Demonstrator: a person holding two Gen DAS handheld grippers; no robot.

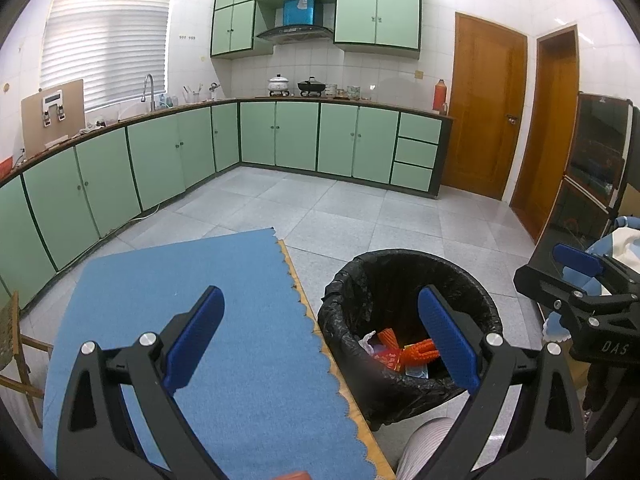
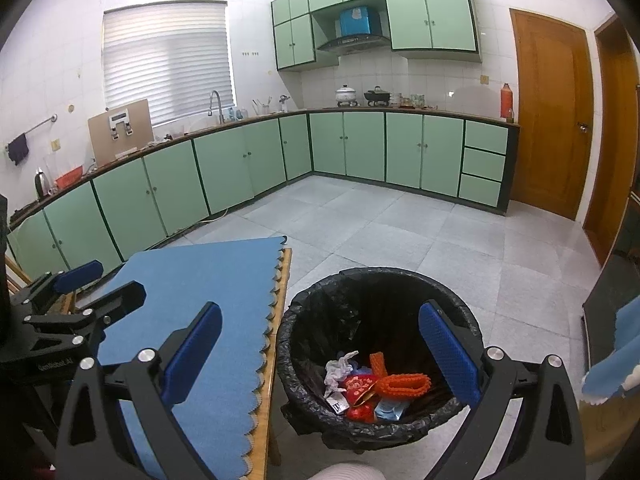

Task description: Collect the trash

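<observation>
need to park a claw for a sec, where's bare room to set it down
The blue mat on the table is bare from its scalloped edge by the bin back to its far end. The floor between bin and cabinets is open too. The bin's bottom is crowded with trash.

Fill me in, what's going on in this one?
A person holds a gripper in each hand over a kitchen table covered by a blue mat, collecting trash. Both the left gripper and the right gripper are open and hold nothing. The black-lined trash bin stands on the floor beside the table and already holds scraps: orange corrugated pieces, a red wrapper and crumpled white paper. The visible part of the mat has no trash on it.
</observation>
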